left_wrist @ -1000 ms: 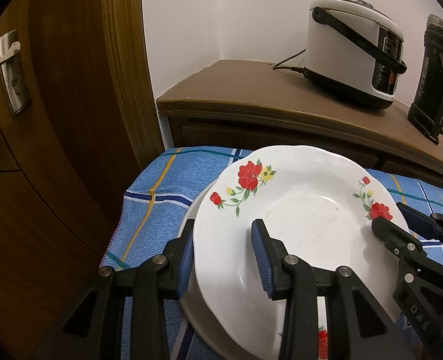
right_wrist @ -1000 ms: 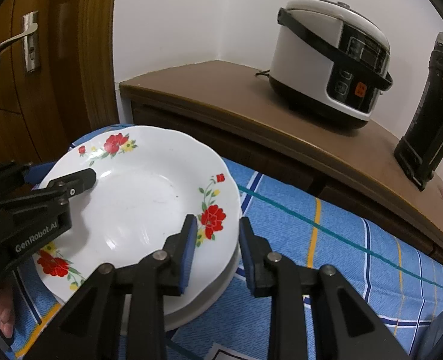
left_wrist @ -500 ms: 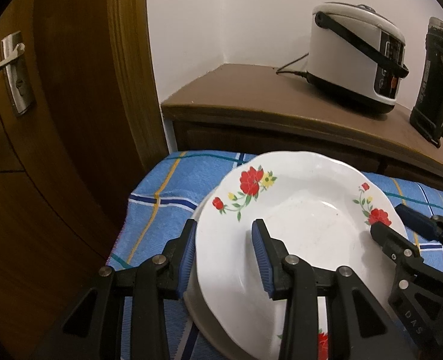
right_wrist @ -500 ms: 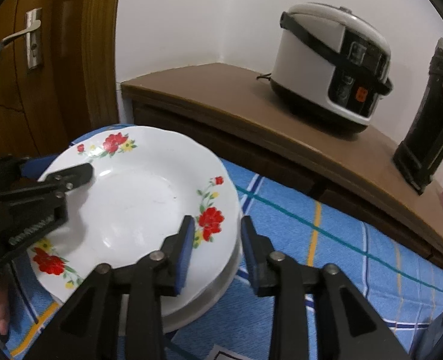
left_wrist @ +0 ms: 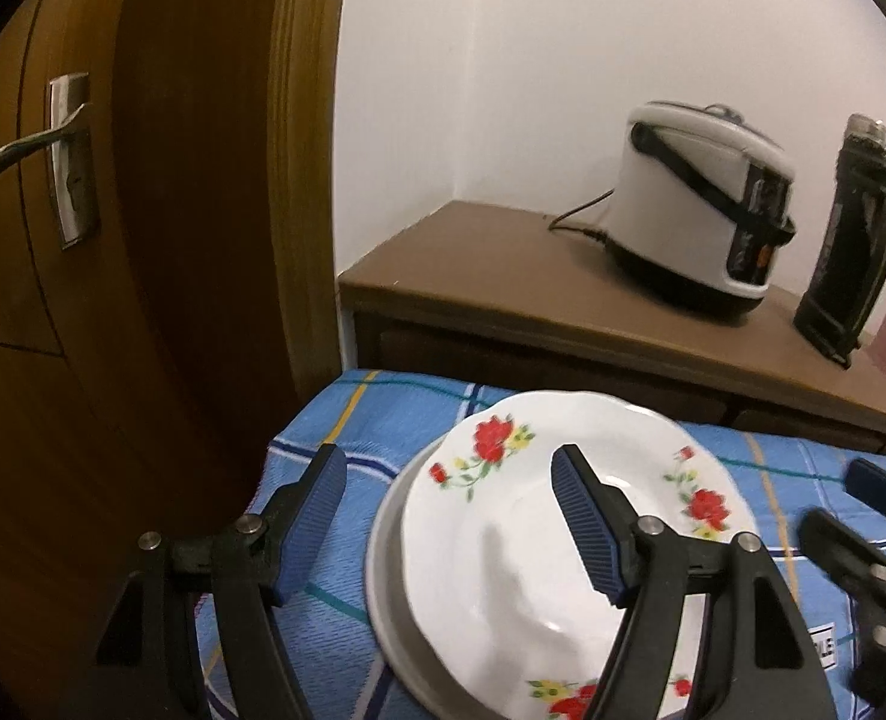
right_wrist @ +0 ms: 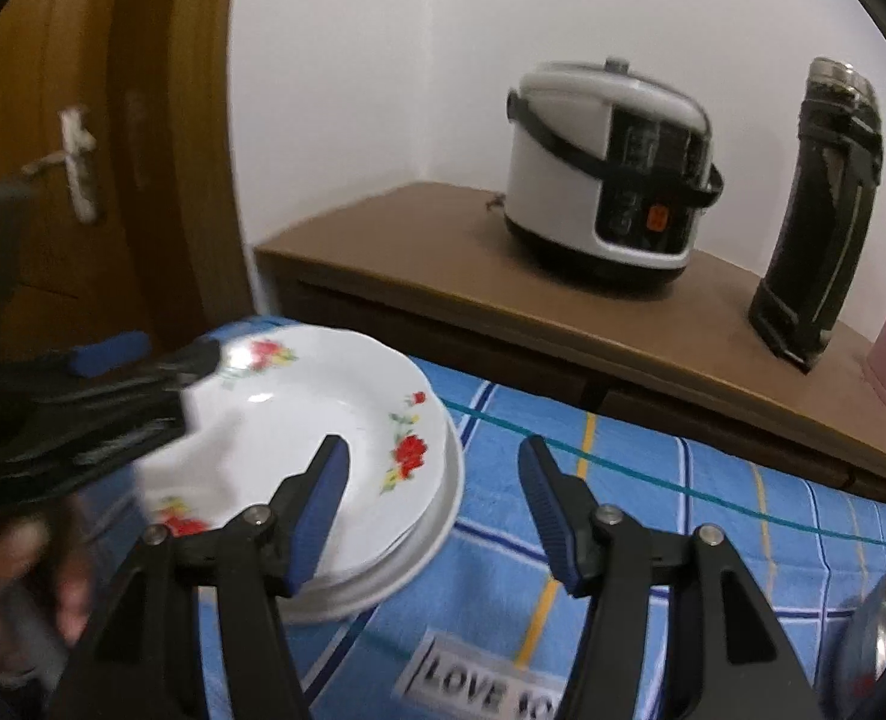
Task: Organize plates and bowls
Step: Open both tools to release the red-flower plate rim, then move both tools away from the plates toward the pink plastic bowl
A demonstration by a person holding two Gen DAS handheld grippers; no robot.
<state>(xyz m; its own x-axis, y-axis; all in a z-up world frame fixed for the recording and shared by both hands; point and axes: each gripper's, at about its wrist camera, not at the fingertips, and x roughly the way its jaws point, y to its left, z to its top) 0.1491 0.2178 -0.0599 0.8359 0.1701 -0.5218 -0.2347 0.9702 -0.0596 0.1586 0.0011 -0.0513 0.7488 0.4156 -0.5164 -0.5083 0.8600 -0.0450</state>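
Observation:
A white plate with red flowers (left_wrist: 520, 546) lies on top of a plain white plate (left_wrist: 386, 576) on the blue checked cloth (left_wrist: 347, 420). My left gripper (left_wrist: 448, 522) is open, its fingers spread over the stack's left edge and touching nothing. In the right wrist view the flowered plate (right_wrist: 299, 420) sits on the lower plate (right_wrist: 437, 516). My right gripper (right_wrist: 434, 507) is open above the stack's right edge. The left gripper shows blurred at the left of that view.
A wooden sideboard (right_wrist: 419, 252) behind the cloth carries a white rice cooker (right_wrist: 610, 162) and a black flask (right_wrist: 820, 216). A wooden door with a metal handle (left_wrist: 35, 150) stands at the left. A shiny metal bowl (right_wrist: 880, 618) sits at the lower right.
Both grippers have opened and let go of the flowered plate, which now rests on the lower plate. Both have pulled back and risen a little.

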